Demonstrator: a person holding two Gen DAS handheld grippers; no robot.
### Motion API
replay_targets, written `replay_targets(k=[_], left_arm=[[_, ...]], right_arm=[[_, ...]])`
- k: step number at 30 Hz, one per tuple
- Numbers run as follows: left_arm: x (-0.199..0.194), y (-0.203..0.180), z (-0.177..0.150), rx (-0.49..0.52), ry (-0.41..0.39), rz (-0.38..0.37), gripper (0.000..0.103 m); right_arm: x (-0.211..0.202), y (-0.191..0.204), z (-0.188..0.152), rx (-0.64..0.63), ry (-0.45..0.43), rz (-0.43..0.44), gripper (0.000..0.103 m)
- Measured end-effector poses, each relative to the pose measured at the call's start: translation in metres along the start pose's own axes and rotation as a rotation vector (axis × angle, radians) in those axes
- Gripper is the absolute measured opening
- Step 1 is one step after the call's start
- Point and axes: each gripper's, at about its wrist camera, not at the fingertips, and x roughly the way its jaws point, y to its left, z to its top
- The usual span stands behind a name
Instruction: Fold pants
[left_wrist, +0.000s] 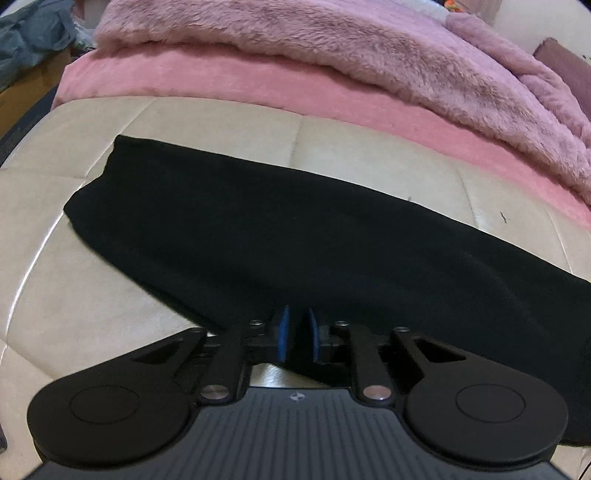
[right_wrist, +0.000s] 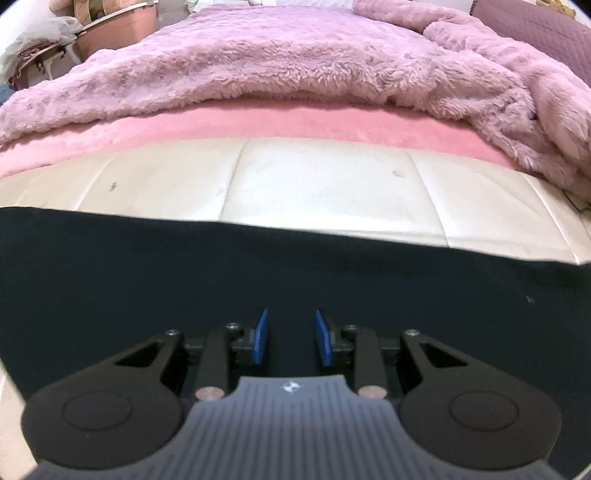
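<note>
Black pants (left_wrist: 258, 221) lie flat as a long folded strip on a cream padded surface (left_wrist: 55, 277), running from upper left to lower right in the left wrist view. My left gripper (left_wrist: 297, 314) hovers at the near edge of the strip. Its blue pads (left_wrist: 283, 332) stand a narrow gap apart, and dark cloth shows behind that gap. In the right wrist view the pants (right_wrist: 147, 266) fill the lower half. My right gripper (right_wrist: 291, 314) is over them with its blue pads (right_wrist: 261, 332) clearly apart and nothing pinched between them.
Beyond the cream surface (right_wrist: 314, 184) lies a pink sheet (right_wrist: 258, 125) and a fluffy lilac blanket (right_wrist: 277, 55) piled on a bed. A pink tub (right_wrist: 118, 26) stands at the far left. Blue-grey cloth (left_wrist: 29, 33) lies off the left corner.
</note>
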Motion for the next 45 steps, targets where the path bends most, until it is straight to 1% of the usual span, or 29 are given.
replay_targets(k=[4, 9, 10, 11, 12, 13, 16, 19, 21, 23, 24, 27, 32, 33, 34, 35, 36, 38, 39, 40, 42, 45], left_arm=[[0.003, 0.009, 0.000, -0.046, -0.003, 0.001, 0.008], [-0.002, 0.017, 0.000, -0.119, -0.024, -0.019, 0.008], [-0.006, 0.018, -0.001, -0.139, -0.043, -0.022, 0.016], [-0.012, 0.022, -0.003, -0.165, -0.076, -0.025, 0.021], [-0.019, 0.027, -0.005, -0.199, -0.114, -0.028, 0.033], [-0.025, 0.036, -0.008, -0.261, -0.157, -0.033, 0.041], [-0.031, 0.070, -0.018, -0.450, -0.207, -0.040, 0.042], [-0.028, 0.107, -0.027, -0.632, -0.220, -0.043, 0.045], [-0.025, 0.128, -0.033, -0.742, -0.229, -0.078, 0.045], [-0.018, 0.144, -0.035, -0.827, -0.230, -0.127, 0.045], [-0.013, 0.147, -0.034, -0.844, -0.234, -0.145, 0.045], [-0.003, 0.151, -0.030, -0.850, -0.254, -0.179, 0.045], [0.013, 0.157, -0.025, -0.877, -0.308, -0.232, 0.044], [0.016, 0.159, -0.024, -0.886, -0.316, -0.238, 0.042], [0.019, 0.160, -0.025, -0.894, -0.322, -0.241, 0.033], [0.022, 0.163, -0.025, -0.904, -0.323, -0.242, 0.027], [0.025, 0.166, -0.026, -0.916, -0.318, -0.237, 0.013], [0.028, 0.174, -0.030, -0.946, -0.319, -0.274, 0.013], [0.028, 0.174, -0.030, -0.948, -0.321, -0.279, 0.010], [0.025, 0.173, -0.029, -0.932, -0.325, -0.277, 0.005], [0.019, 0.165, -0.024, -0.881, -0.334, -0.247, 0.005], [0.006, 0.156, -0.018, -0.824, -0.370, -0.257, 0.005]], right_arm=[[0.019, -0.010, 0.018, -0.003, -0.031, -0.030, 0.024], [0.029, -0.021, 0.033, 0.043, -0.027, -0.053, 0.025], [0.028, -0.019, 0.034, 0.030, -0.027, -0.059, 0.025], [0.025, -0.018, 0.034, 0.022, -0.027, -0.065, 0.025], [0.021, -0.016, 0.034, 0.025, -0.031, -0.065, 0.025], [0.014, -0.015, 0.033, 0.032, -0.043, -0.050, 0.025], [-0.004, -0.003, 0.024, 0.044, -0.064, 0.019, 0.029], [-0.015, 0.019, 0.015, 0.030, -0.076, 0.093, 0.030], [-0.018, 0.036, 0.009, 0.019, -0.072, 0.124, 0.031], [-0.018, 0.053, 0.006, 0.003, -0.065, 0.146, 0.032], [-0.016, 0.061, 0.005, -0.007, -0.057, 0.158, 0.032], [-0.011, 0.085, 0.004, -0.037, -0.035, 0.181, 0.032], [-0.010, 0.113, 0.007, -0.096, -0.020, 0.192, 0.032], [-0.010, 0.117, 0.008, -0.106, -0.018, 0.195, 0.032], [-0.010, 0.121, 0.009, -0.118, -0.014, 0.198, 0.032], [-0.010, 0.125, 0.009, -0.130, -0.011, 0.197, 0.032], [-0.009, 0.129, 0.010, -0.140, -0.008, 0.192, 0.032], [-0.007, 0.134, 0.011, -0.148, 0.002, 0.186, 0.032], [-0.007, 0.137, 0.012, -0.151, 0.005, 0.186, 0.032], [-0.007, 0.138, 0.012, -0.156, 0.008, 0.186, 0.032], [-0.008, 0.143, 0.012, -0.172, 0.012, 0.186, 0.032], [-0.009, 0.146, 0.011, -0.184, 0.018, 0.185, 0.032]])
